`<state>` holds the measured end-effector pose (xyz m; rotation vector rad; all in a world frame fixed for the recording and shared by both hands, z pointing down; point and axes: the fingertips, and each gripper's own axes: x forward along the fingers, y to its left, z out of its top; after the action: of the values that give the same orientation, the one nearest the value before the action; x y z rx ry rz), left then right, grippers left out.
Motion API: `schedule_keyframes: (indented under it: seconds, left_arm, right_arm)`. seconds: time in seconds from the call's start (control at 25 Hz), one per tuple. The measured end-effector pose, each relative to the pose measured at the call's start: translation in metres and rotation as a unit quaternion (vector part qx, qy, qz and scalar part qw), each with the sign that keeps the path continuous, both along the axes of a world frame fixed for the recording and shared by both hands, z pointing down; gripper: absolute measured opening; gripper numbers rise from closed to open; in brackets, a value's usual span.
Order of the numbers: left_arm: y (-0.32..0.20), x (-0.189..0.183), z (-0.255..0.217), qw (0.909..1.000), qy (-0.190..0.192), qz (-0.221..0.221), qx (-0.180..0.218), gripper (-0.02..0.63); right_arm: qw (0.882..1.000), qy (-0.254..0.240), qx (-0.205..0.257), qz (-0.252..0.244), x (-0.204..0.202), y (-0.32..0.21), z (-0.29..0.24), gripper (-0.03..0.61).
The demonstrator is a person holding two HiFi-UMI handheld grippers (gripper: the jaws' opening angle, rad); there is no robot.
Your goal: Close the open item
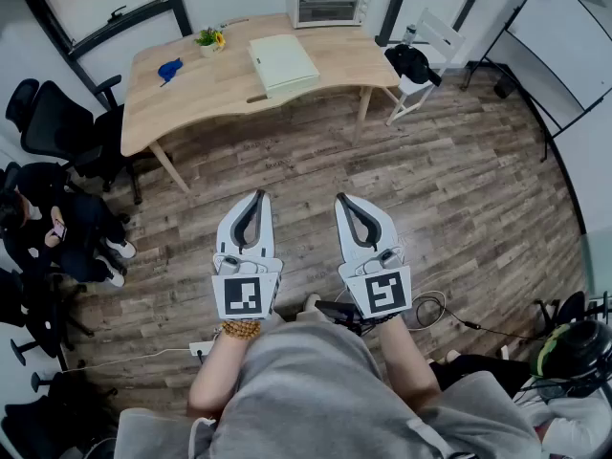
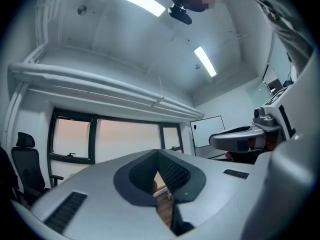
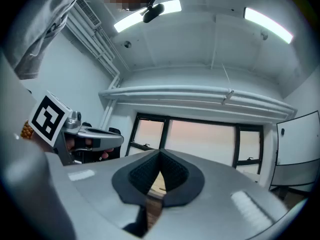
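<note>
Left tool (image 1: 256,197) and right tool (image 1: 342,200), lower centre, have jaws pressed together, holding nothing. Tabletop (image 1: 191,94) stands well apart at upper centre with cream case (image 1: 283,62) and white oven (image 1: 328,5); which is open cannot be told. Advise approaching, confirming the open part, then pushing

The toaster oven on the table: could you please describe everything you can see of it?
The toaster oven is a white box, seemingly metal, with a dark glass window across its front. It stands upright at the far edge of the wooden table, front toward the camera. Nothing else touches it; its door looks shut.
</note>
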<state>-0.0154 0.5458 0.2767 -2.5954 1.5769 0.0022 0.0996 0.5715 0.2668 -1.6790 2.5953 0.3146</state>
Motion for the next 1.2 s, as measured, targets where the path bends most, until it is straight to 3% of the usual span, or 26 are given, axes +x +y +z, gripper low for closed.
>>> schedule_keyframes:
  seconds: [0.12,0.4,0.52,0.72,1.2]
  left_arm:
    - [-0.002,0.015,0.006,1.0,-0.004,0.001,0.0,0.008]
    - [0.008,0.04,0.026,0.9999,-0.014,-0.006,-0.006,0.008]
    - [0.011,0.043,0.035,0.9995,-0.016,-0.013,-0.025,0.008]
    - [0.002,0.041,0.045,0.9991,-0.028,-0.021,-0.024,0.008]
    - [-0.058,0.045,0.065,0.999,0.003,-0.026,-0.035,0.008]
  right_arm:
    - [1.0,-0.017,-0.011,-0.002,0.016,-0.004,0.008,0.009]
    - [0.999,0.004,-0.041,-0.022,0.044,-0.008,0.044,0.009]
    - [0.998,0.006,-0.049,-0.026,0.047,-0.011,0.054,0.009]
    - [0.997,0.008,-0.061,-0.044,0.045,-0.015,0.066,0.011]
    - [0.995,0.044,-0.08,-0.043,0.052,-0.063,0.079,0.011]
